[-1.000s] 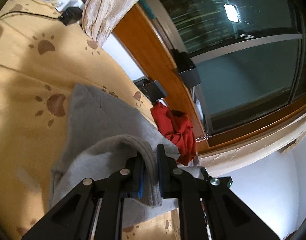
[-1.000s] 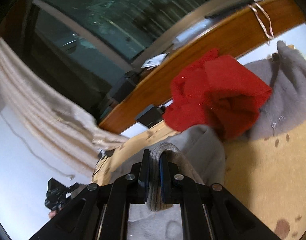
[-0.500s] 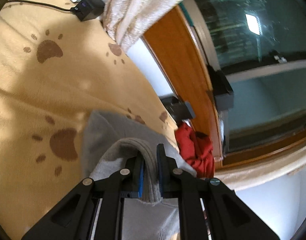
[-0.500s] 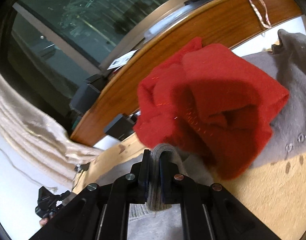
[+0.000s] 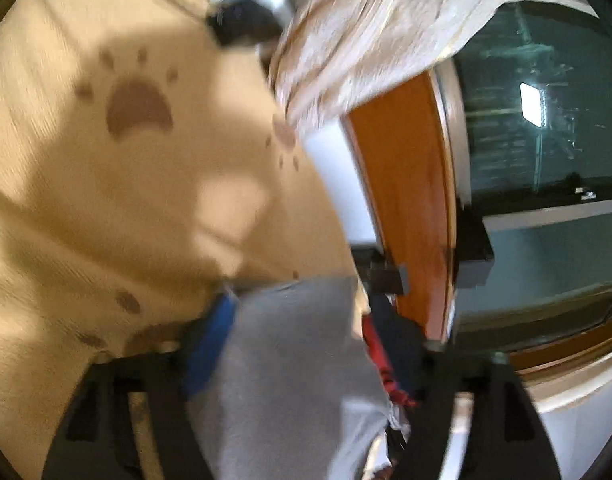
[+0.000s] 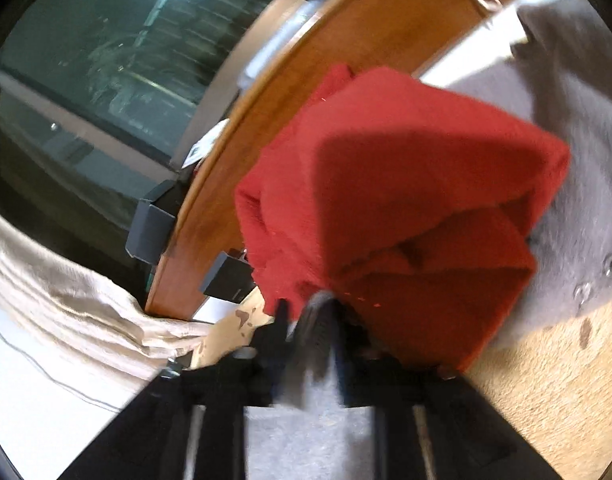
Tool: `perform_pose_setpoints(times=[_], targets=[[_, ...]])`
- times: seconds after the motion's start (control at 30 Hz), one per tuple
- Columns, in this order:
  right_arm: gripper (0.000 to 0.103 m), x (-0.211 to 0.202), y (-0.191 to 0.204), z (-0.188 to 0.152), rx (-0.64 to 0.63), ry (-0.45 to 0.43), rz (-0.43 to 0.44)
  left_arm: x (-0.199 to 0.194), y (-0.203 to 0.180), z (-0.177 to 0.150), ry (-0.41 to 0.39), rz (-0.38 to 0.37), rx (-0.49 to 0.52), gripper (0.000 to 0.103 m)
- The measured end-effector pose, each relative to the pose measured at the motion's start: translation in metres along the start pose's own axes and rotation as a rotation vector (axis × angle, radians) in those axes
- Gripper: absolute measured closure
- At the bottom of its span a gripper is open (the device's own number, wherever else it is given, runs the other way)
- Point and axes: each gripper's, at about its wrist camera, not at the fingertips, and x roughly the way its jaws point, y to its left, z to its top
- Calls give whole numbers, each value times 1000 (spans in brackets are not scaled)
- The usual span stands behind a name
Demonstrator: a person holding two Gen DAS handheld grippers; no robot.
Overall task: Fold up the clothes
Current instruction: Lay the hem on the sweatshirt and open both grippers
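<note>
Now left gripper [image 5: 306,344] spread wide around soft grey garment [image 5: 298,360]; right gripper [image 6: 306,320] parted, blurred.

left gripper [image 5: 306,344]: jaws spread wide, grey cloth lying loose between them
right gripper [image 6: 307,320]: jaws parted slightly, cloth between, blurred

Motion blur smears both views, so the right claw [image 6: 306,320] perhaps grips grey cloth [image 6: 306,436], its fingertips indistinct.

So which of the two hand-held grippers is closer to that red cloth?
Right. The right gripper sits just under the red cloth; the left gripper has it off to one side.
</note>
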Motion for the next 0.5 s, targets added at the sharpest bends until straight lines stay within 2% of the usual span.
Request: perform_pose_setpoints(times=[0.03, 0.1, 0.17, 0.23, 0.37, 0.43, 0.5], targets=[[36, -3, 3, 0, -5, -11, 16, -3, -2, 1, -8, 6, 7, 22], [24, -14, 9, 2, -21, -64, 14, -6, -6, 1, 7, 7, 17, 22], [24, -26, 15, 3, -43, -117, 3, -10, -9, -4, 11, 33, 44, 22], [24, -32, 23, 0, -86, -119, 8, -16, -15, -11, 14, 60, 89, 22], [24, -32, 52, -24, -257, -69, -19, -17, -33, -42, 50, 62, 195, 22], [24, -25, 74, -43, -391, -25, -31, -12, -47, -62, 83, 50, 271, 22], [24, -10, 91, -57, -486, 41, -37, -2, -58, -82, 113, 73, 355, 22]])
